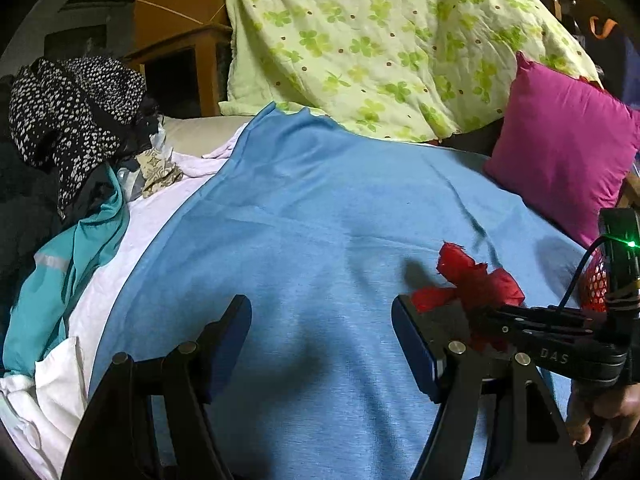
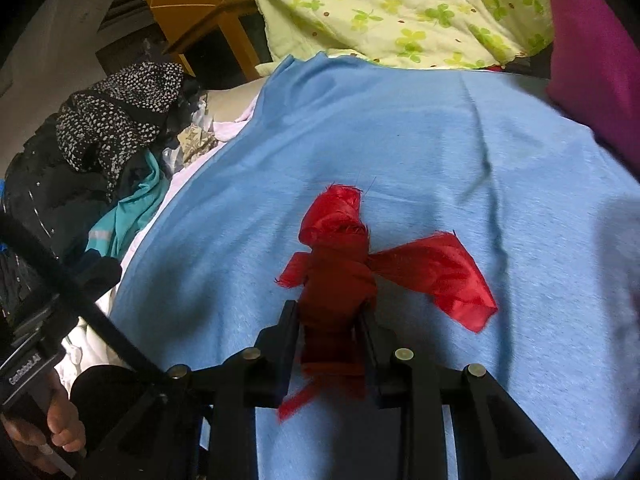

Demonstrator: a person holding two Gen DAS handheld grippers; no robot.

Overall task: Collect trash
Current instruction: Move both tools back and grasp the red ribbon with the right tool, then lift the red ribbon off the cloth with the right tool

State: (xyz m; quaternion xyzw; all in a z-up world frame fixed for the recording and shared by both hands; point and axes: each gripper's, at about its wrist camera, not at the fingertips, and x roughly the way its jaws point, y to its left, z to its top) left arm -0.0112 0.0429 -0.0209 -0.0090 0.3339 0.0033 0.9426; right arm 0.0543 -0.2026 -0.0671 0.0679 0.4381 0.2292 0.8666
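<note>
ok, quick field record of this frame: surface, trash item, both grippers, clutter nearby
surface: blue sheet spread over a bed
trash item: red fabric scrap, crumpled, frayed edges
right gripper: shut on the red fabric scrap, loose ends sticking out past the fingers
left gripper: open, nothing between the fingers, above bare sheet
far side: green clover-print quilt, magenta pillow
left side: clothes pile, black-and-white spotted garment on top, teal jacket below

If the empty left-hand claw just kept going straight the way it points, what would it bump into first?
Most likely the blue sheet spread over the bed: the left gripper tilts down toward it with nothing between its open jaws. The red scrap sits off to its right, outside that line, though depth is unclear.
</note>
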